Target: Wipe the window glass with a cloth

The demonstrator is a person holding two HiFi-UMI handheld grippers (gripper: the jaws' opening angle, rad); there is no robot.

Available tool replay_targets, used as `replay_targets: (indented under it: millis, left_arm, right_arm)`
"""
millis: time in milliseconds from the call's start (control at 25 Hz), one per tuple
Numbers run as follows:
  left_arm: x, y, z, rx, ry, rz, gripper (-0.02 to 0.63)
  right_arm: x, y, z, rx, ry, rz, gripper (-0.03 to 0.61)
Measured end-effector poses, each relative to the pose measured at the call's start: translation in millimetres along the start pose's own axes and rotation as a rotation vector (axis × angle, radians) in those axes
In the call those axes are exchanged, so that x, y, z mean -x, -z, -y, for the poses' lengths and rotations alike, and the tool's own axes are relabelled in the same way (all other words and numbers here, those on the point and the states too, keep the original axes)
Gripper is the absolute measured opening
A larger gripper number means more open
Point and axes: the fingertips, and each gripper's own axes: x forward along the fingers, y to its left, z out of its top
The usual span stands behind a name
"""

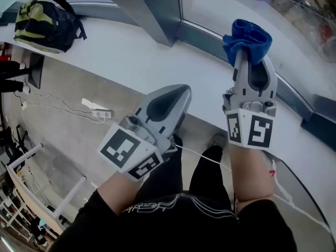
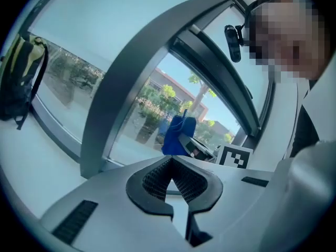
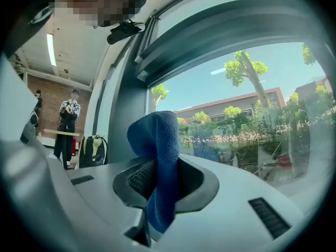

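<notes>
The right hand-held gripper [image 1: 248,55] pinches the cloth [image 1: 248,35] near the glass [image 1: 223,4], upper right. The left hand-held gripper [image 1: 177,94] is closed, empty. Wiping seems not started.

My right gripper [image 1: 247,54] is before the window glass [image 1: 220,4], with the cloth [image 1: 248,38] between its jaws. My left gripper [image 1: 177,92] is just left of it, over the sill's [image 1: 131,51] edge. The backpack [image 1: 46,22] lies on the sill, far left, beyond the frame post [image 1: 149,9].

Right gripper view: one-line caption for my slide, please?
Right gripper clamps a folded blue cloth, raised before the window glass with trees and buildings outside.
</notes>
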Motion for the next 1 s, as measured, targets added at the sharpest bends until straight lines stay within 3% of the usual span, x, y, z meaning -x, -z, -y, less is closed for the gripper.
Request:
replay_targets:
  millis: [200,440,800,1000]
  left_arm:
    - [34.8,-8.8,-53.7,0.010,-0.039,0.012,0.006]
    - [61.4,-12.1,-94.1,0.011,-0.063,0.001,0.006]
    - [69.3,-11.5,-111.3,-0.003,-0.061,-0.002,0.006]
    - [56.8,-10.4,-96.9,0.003,-0.056,0.000,0.006]
  right_arm:
    - [-40.6,11.1,-55.3,0.005,-0.038,-0.003,0.063]
    - [-85.1,23.8,-84.2,0.015,-0.028,-0.003,0.063]
    - [-135.8,47.5,-81.7,0.035,0.012,-0.048,0.063]
    - [-136.3,47.4,-58.9,0.007,0.051,-0.064,0.063]
